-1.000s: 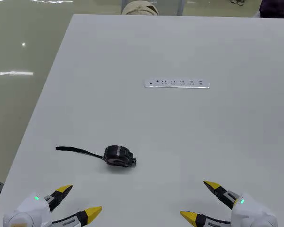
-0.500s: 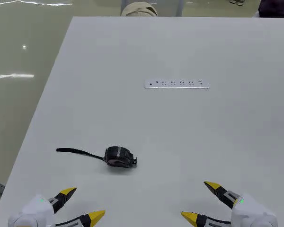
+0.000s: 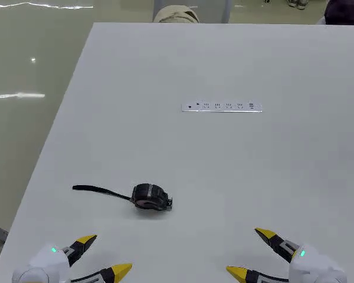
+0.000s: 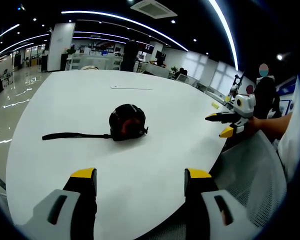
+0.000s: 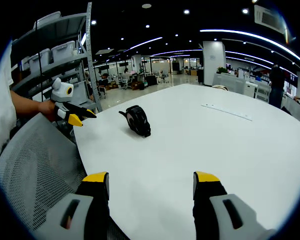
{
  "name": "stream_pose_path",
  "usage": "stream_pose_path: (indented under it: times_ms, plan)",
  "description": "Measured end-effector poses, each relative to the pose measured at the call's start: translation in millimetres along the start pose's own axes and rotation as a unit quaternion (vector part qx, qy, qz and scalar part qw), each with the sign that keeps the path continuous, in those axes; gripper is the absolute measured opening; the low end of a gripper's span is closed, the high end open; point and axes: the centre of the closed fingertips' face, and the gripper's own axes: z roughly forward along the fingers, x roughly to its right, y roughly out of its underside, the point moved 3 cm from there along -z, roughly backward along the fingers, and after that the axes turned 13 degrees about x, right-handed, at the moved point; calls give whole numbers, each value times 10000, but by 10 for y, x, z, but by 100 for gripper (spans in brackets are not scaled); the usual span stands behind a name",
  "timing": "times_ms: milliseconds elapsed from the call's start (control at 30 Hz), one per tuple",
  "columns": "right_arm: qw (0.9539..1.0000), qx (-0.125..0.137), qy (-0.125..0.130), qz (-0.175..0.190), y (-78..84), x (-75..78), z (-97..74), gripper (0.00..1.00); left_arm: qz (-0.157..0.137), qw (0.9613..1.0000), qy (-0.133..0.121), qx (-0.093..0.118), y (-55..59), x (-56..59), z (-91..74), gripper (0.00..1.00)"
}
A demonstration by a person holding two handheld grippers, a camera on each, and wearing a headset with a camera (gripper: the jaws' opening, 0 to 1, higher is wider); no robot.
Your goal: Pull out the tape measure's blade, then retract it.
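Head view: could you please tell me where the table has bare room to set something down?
The table is bare between the power strip and the tape measure, and across the whole right side ahead of the right gripper. Busiest is the near left, where the tape measure and its strap lie ahead of the left gripper.

The head view's lower edge cuts off the bodies of the left tool [image 3: 105, 254] and right tool [image 3: 249, 252]; markings on the white strip [image 3: 221, 107] are too small to read; the tabletop [image 3: 271, 171] runs off past the right edge.
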Motion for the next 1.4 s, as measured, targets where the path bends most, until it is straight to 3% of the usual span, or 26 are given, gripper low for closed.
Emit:
stream_pose_path:
  times_ms: [200, 467, 1400]
  plan:
    - [9999, 83, 49, 108, -15, 28, 2, 68, 13, 10000, 10, -7, -8, -2, 6, 70]
    - [9998, 49, -156, 56, 15, -4, 55, 69, -8, 10000, 19, -12, -19, -41, 27, 70]
    - [9990, 24, -434, 130, 36, 57, 343, 68, 113, 9991, 247, -311, -23, -185, 266, 69]
